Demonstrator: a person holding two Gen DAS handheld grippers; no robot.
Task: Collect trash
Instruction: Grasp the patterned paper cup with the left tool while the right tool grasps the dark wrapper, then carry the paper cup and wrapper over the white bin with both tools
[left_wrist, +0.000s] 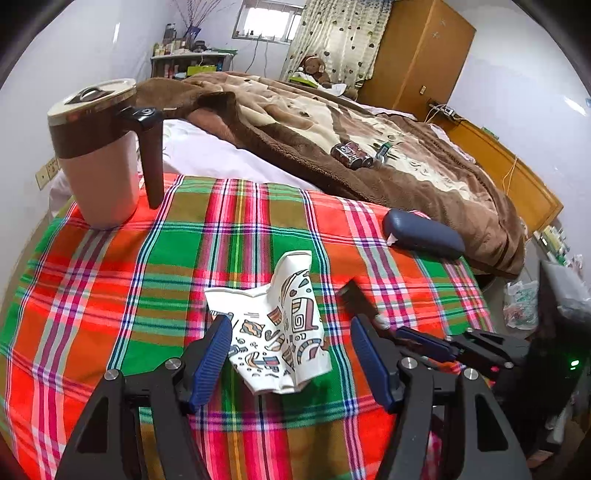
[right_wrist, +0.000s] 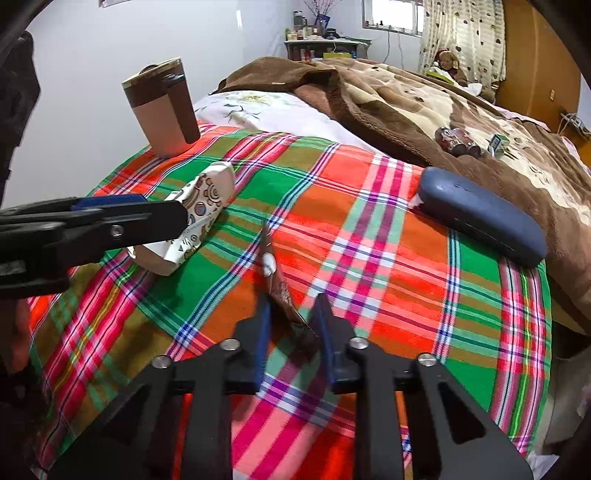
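We count two pieces of trash on the plaid cloth (right_wrist: 369, 206): one crushed paper cup (left_wrist: 280, 332) with a coloured pattern, and one thin brown wrapper (right_wrist: 277, 280). The cup lies between the fingers of the left gripper (left_wrist: 291, 354), whose jaws stand about half open; the left pad is at the cup's edge, the right pad clear of it, so nothing is gripped. The wrapper stands on edge between the pads of the right gripper (right_wrist: 291, 325), whose jaws have closed in on it and pinch its near end. Both grippers point forward and steeply downward at the cloth, the left one reaching in from the right gripper's left. Beyond the grippers we see one lidded mug (left_wrist: 99, 155) far left, one blue glasses case (right_wrist: 480, 218) ahead to the right, and one brown blanket (left_wrist: 369, 147) carrying one crushed can (left_wrist: 351, 153) and one small carton (left_wrist: 383, 151).
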